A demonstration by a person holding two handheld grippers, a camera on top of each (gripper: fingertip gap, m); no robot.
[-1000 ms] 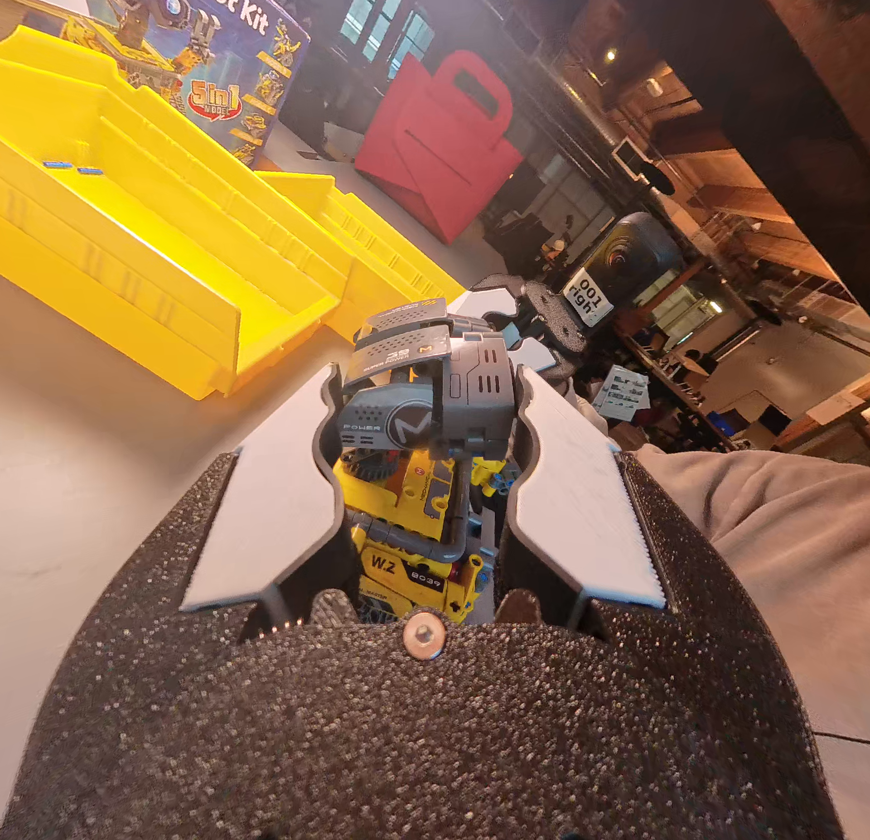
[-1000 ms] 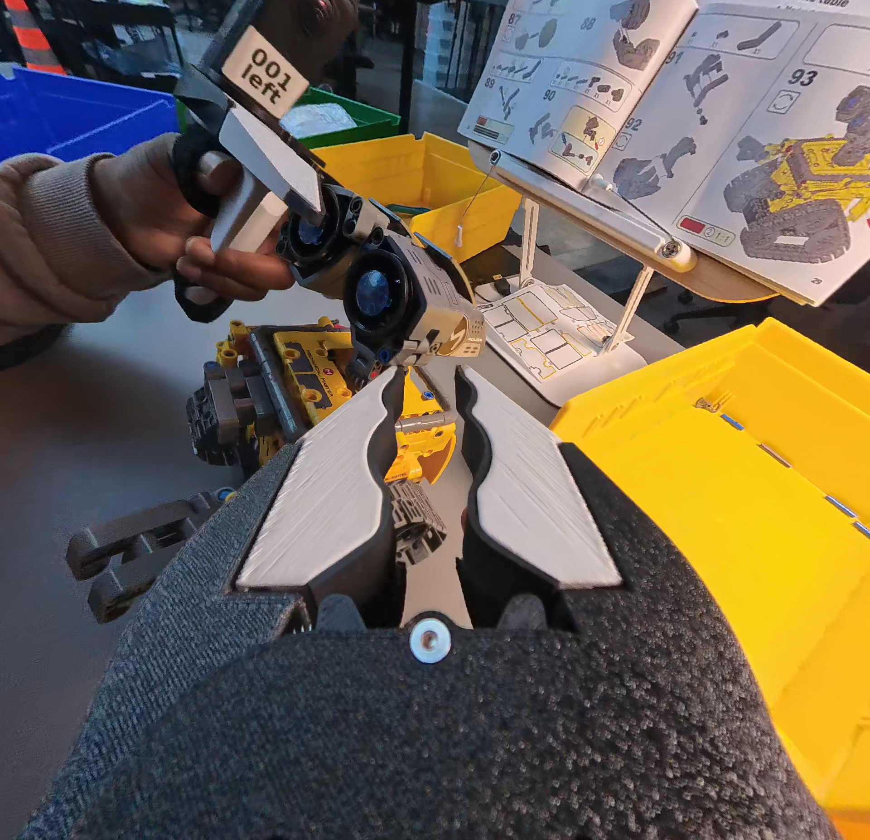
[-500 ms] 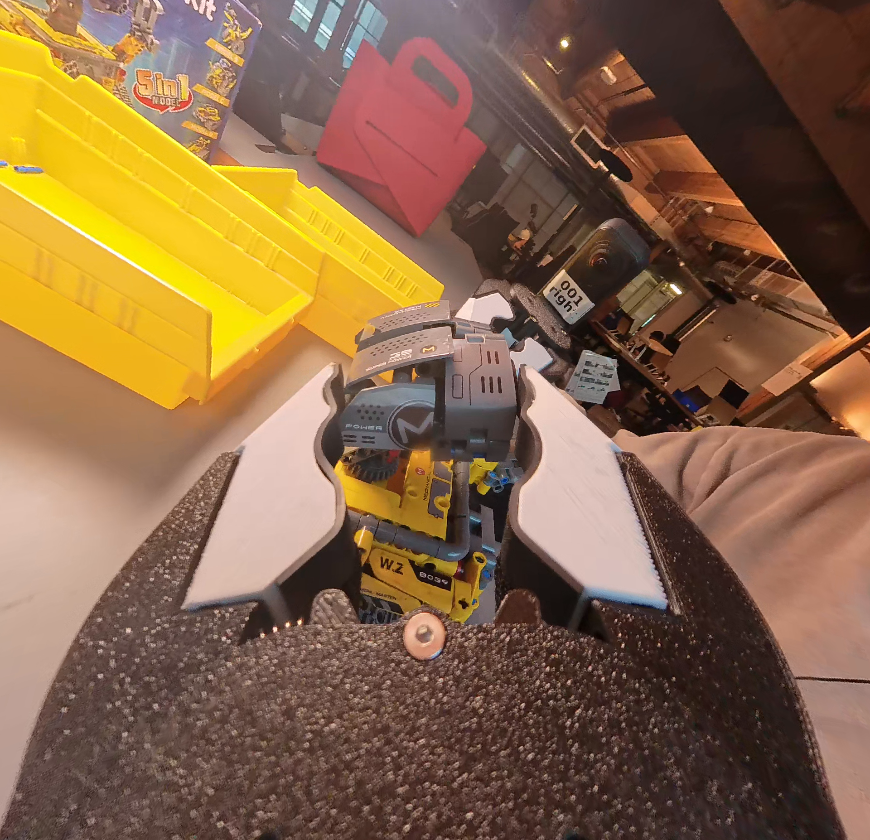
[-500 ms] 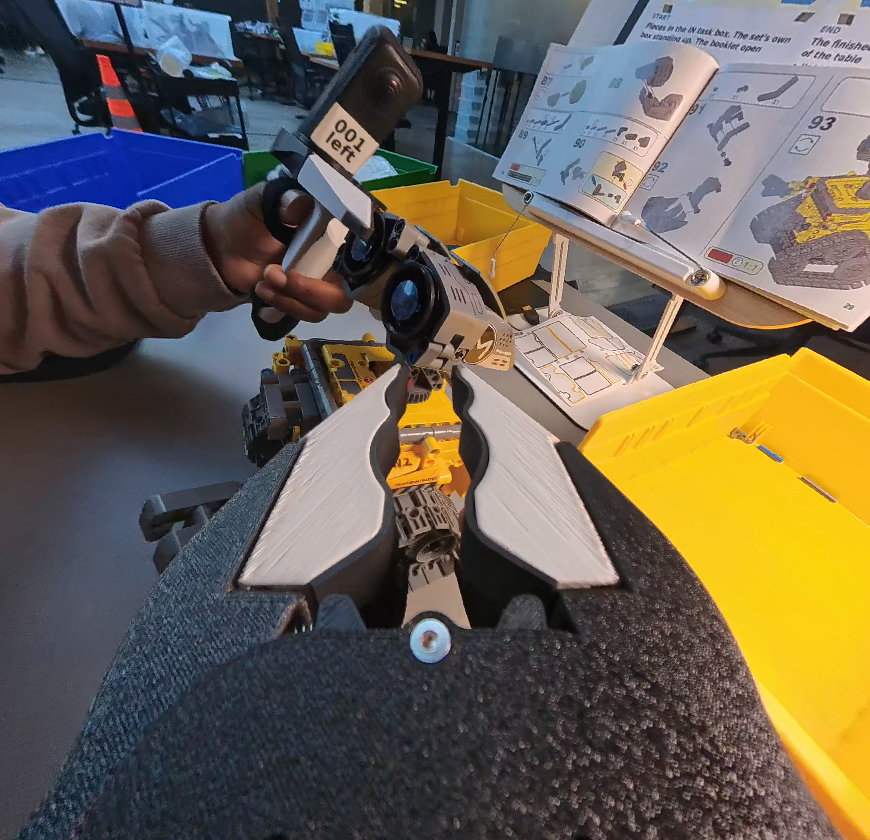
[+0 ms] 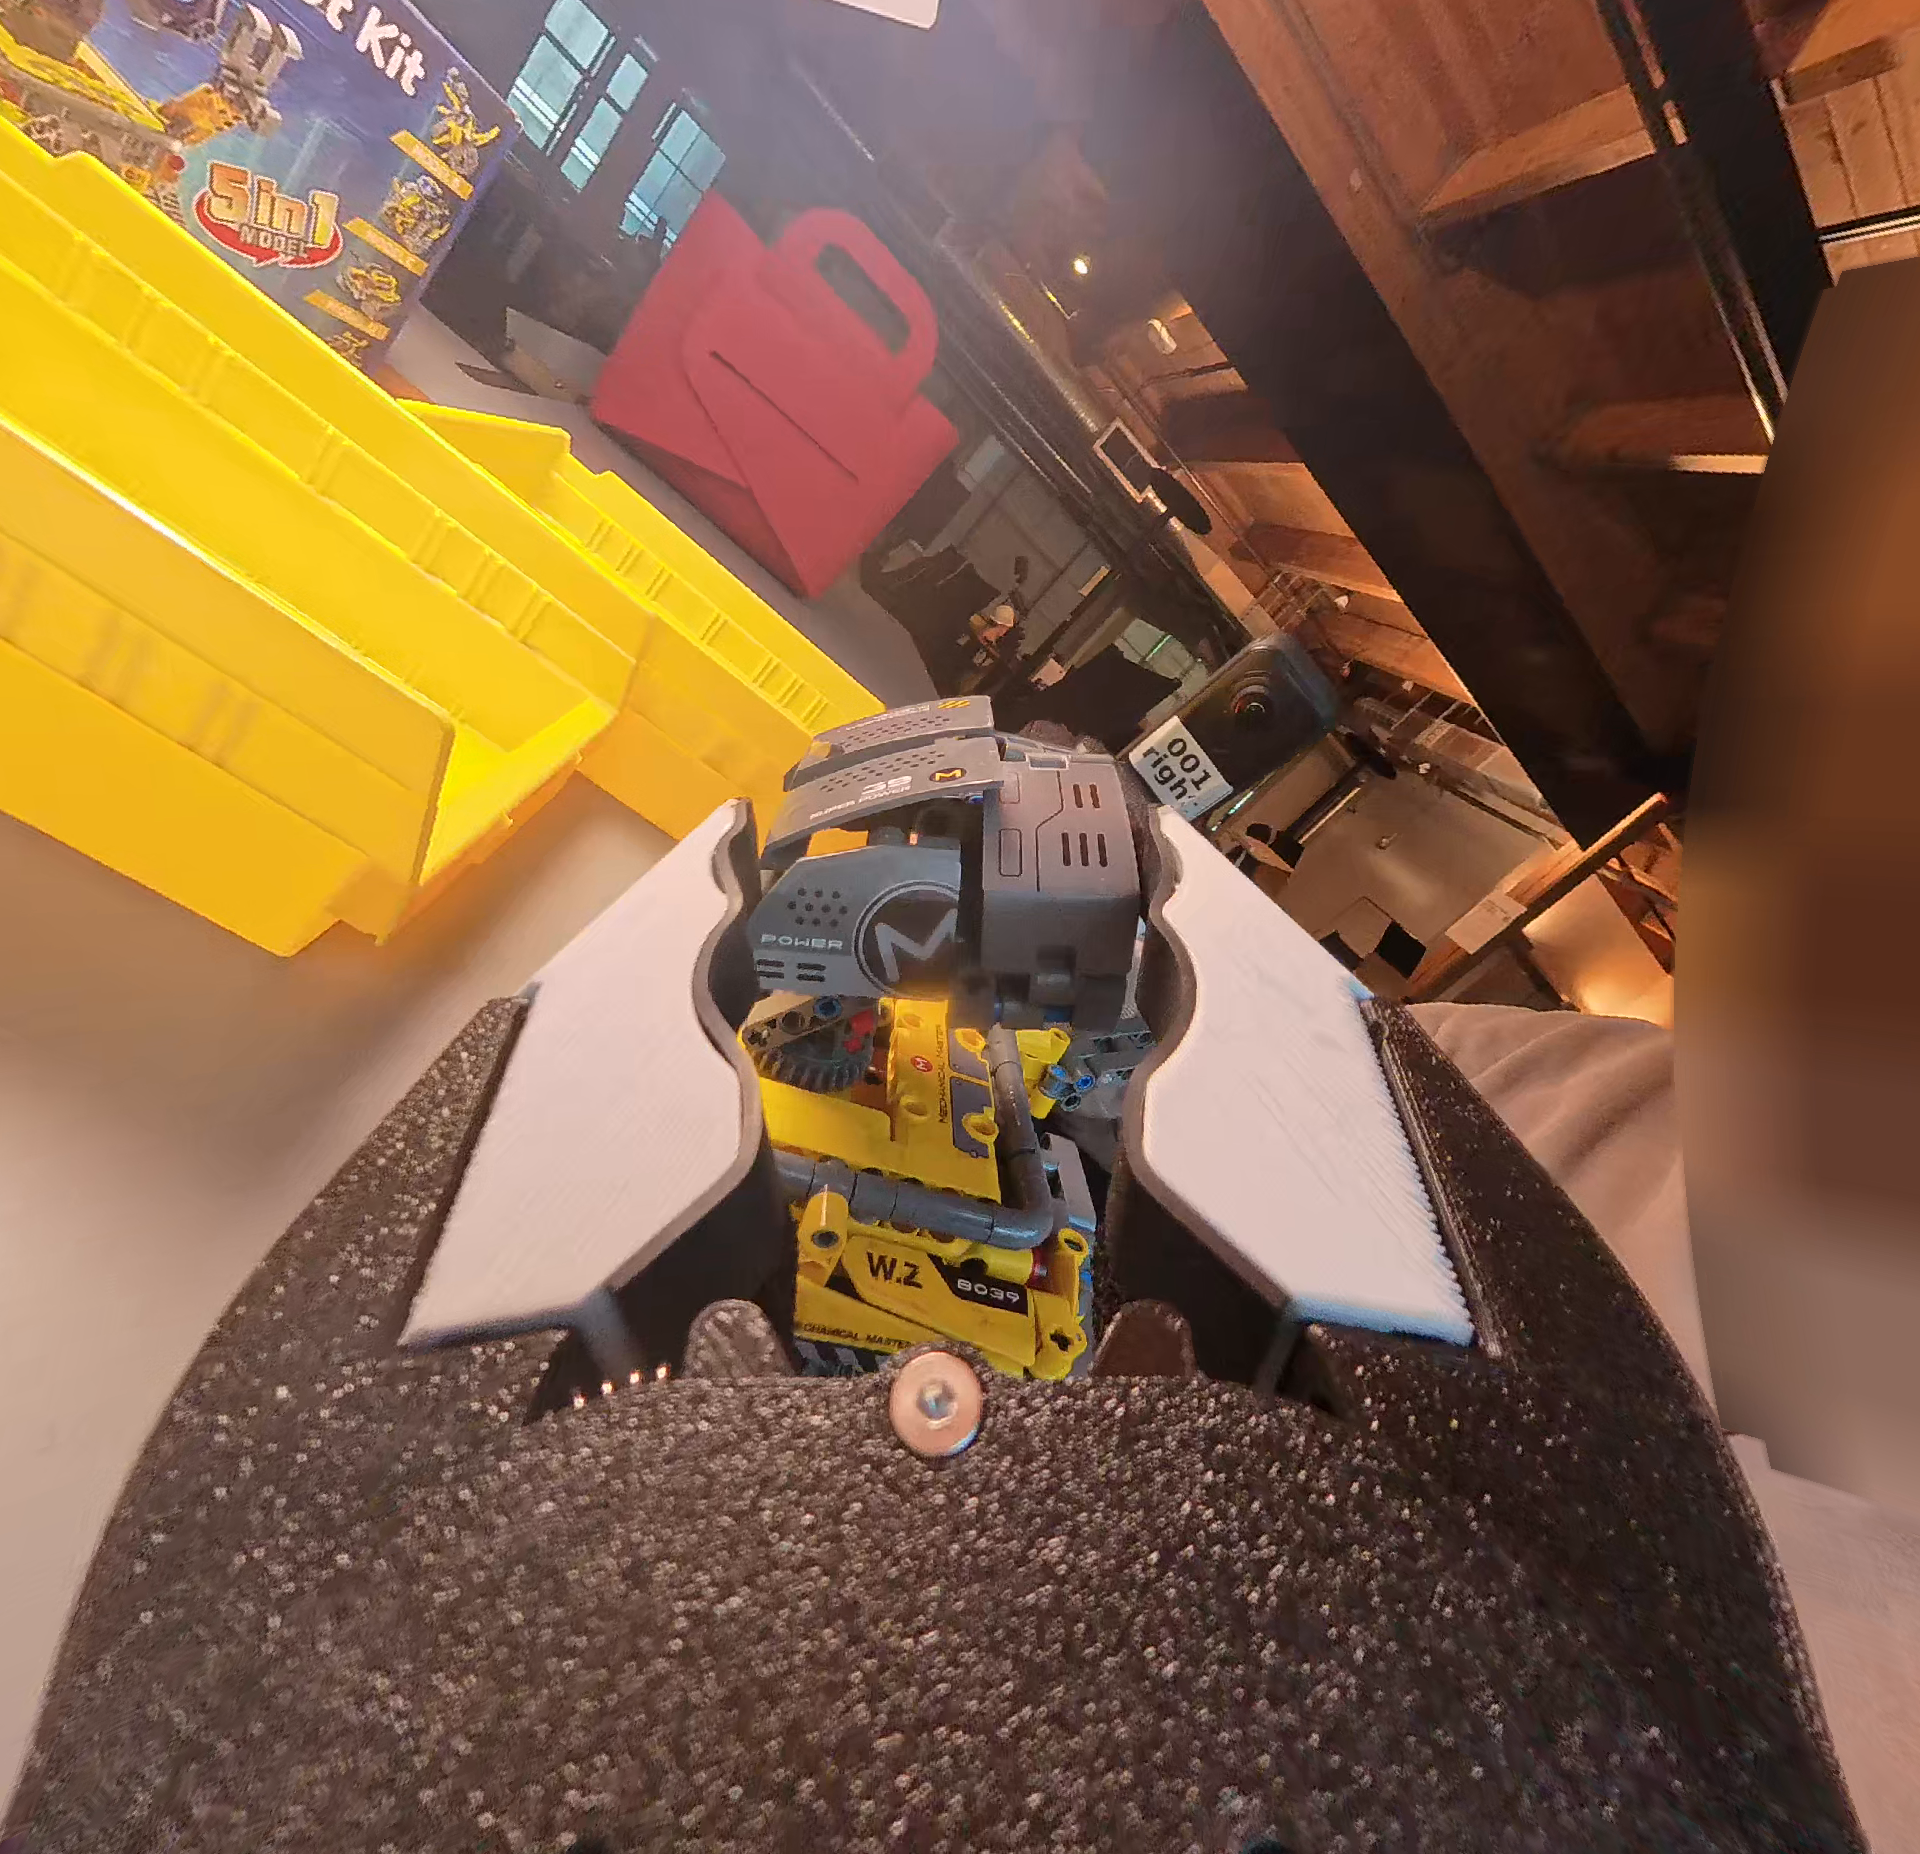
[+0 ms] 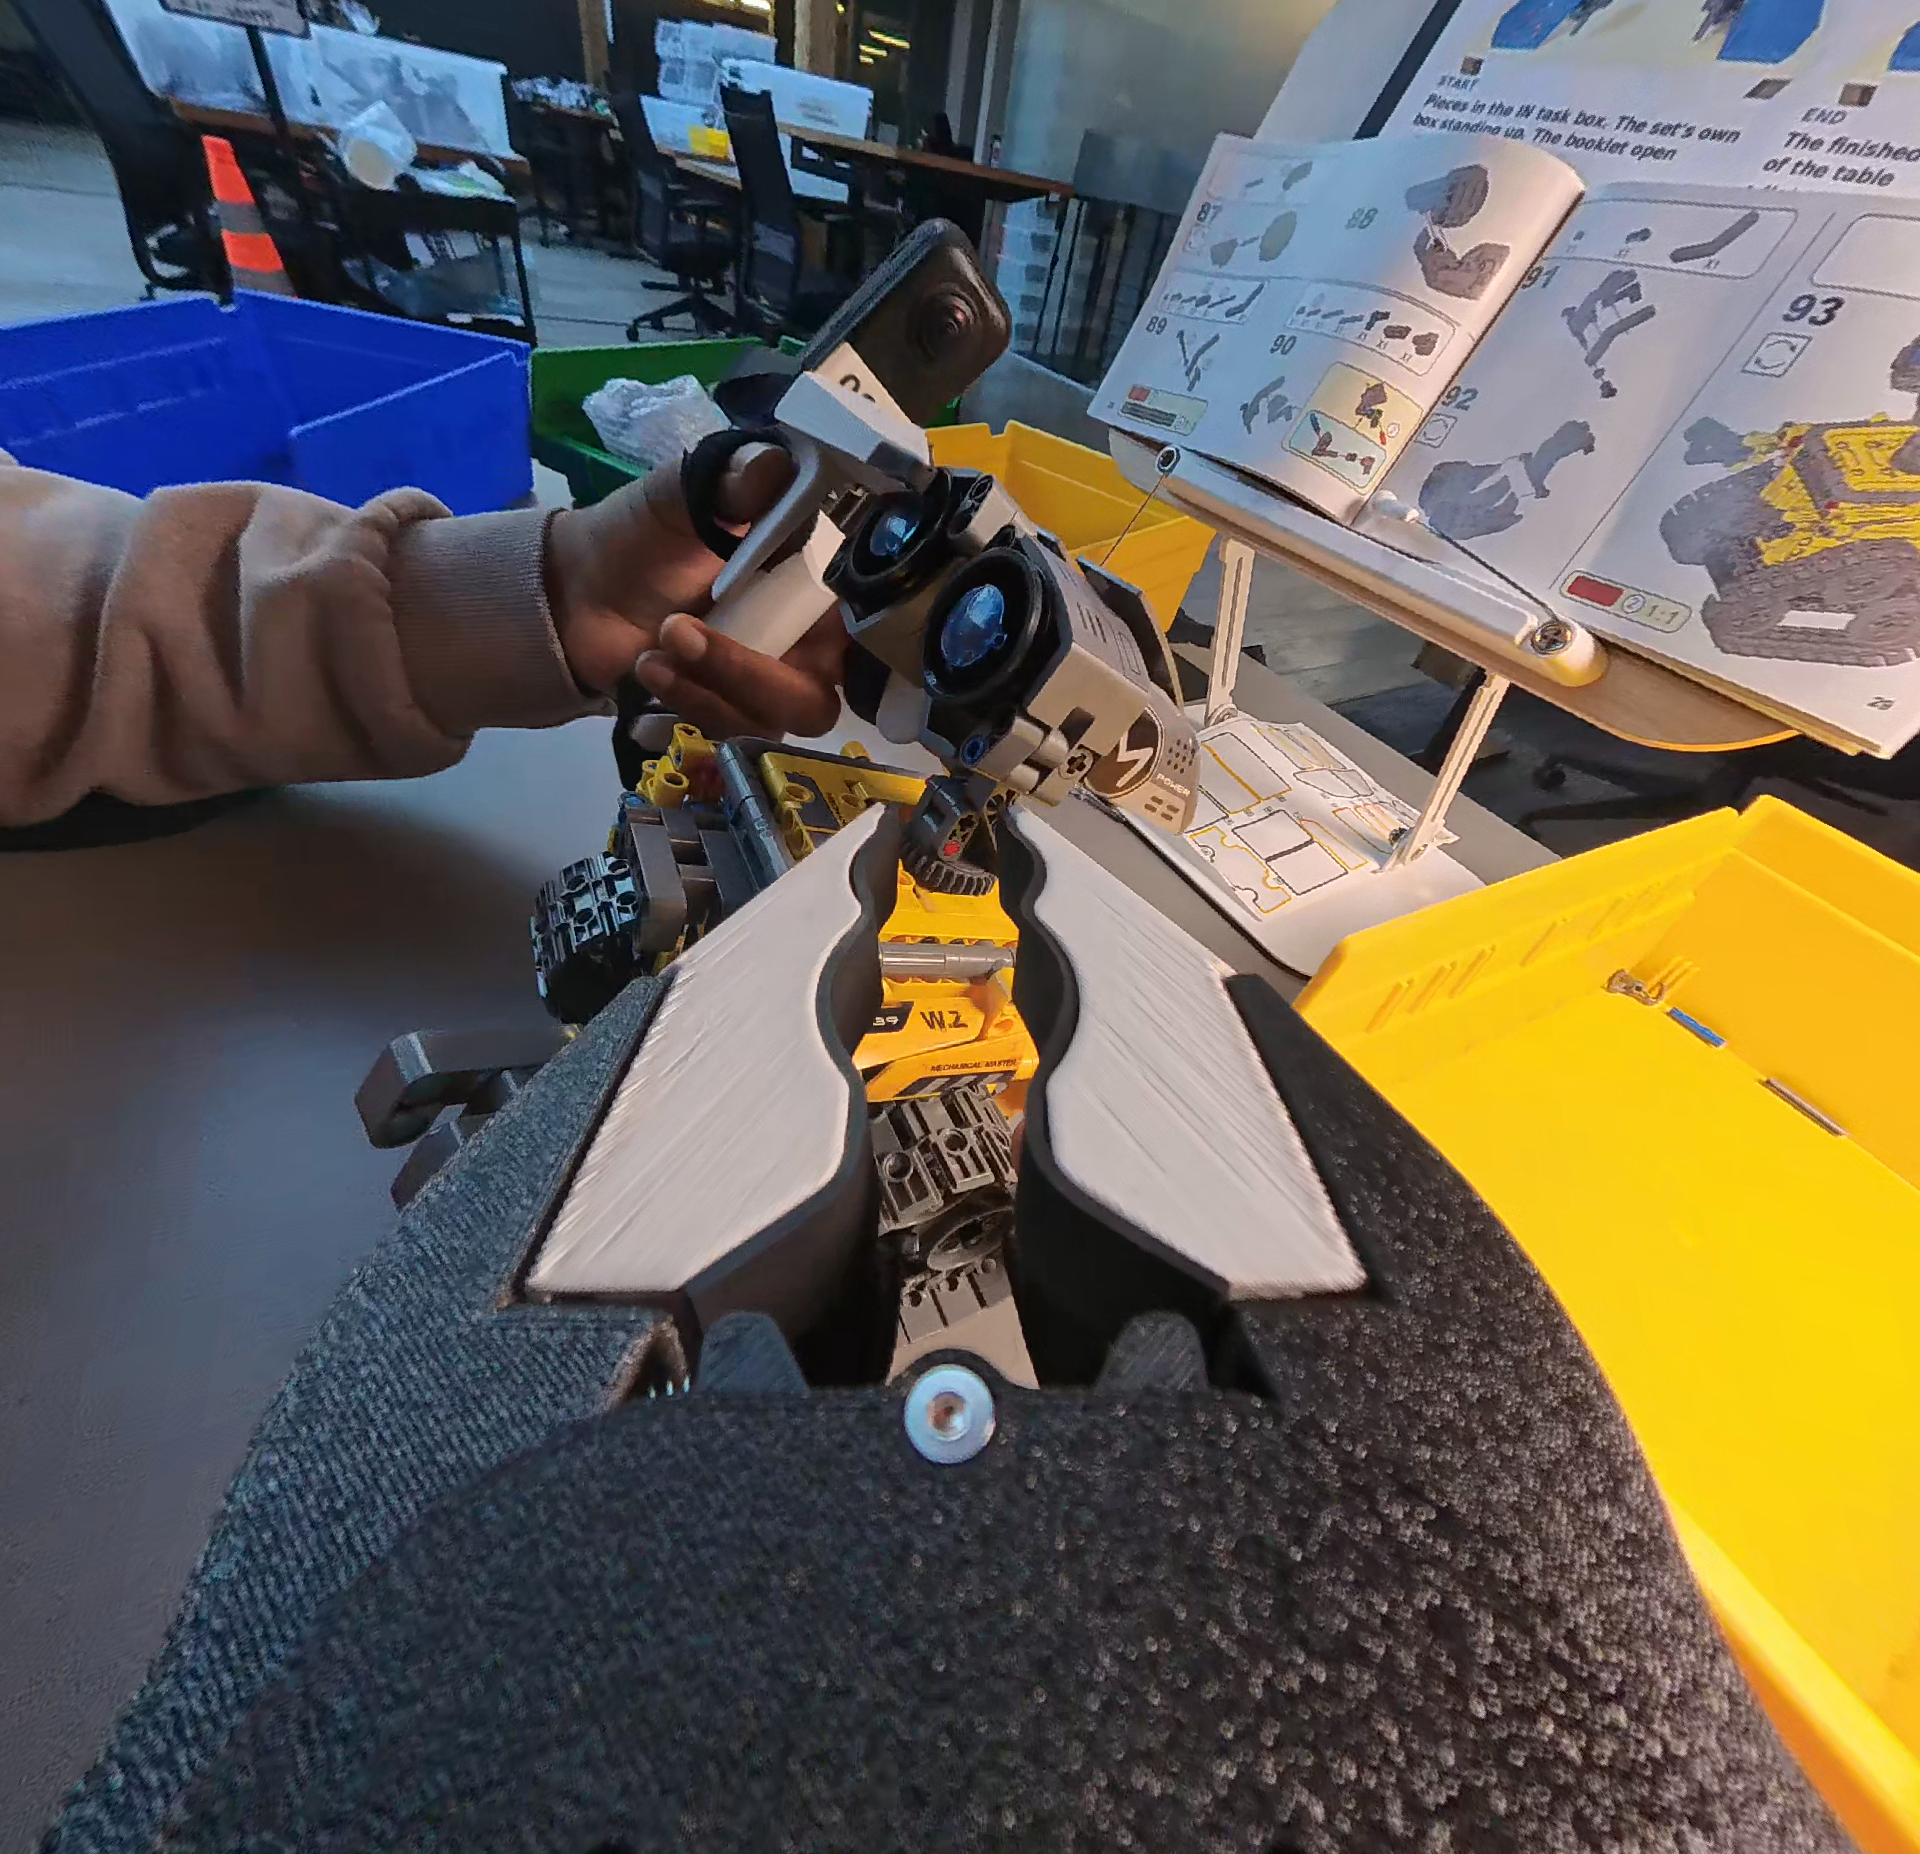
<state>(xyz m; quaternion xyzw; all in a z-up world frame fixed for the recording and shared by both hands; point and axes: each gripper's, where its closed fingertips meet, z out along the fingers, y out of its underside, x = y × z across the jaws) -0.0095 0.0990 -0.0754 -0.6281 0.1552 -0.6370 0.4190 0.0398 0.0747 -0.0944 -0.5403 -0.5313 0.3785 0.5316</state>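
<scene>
We see the left gripper (image 5: 945,869) clamped on the grey head (image 5: 966,890) of a toy robot model, whose yellow body (image 5: 914,1160) lies on the grey table (image 5: 156,1077) just beneath that head. The right gripper (image 6: 945,859) stands with its fingers (image 6: 727,1077) a little apart around the yellow body, and we cannot tell whether they touch it. Beyond the body lie yellow bins (image 5: 260,599), a red folded carrier (image 5: 779,391) and an open instruction booklet (image 6: 1558,370) on a stand.
</scene>
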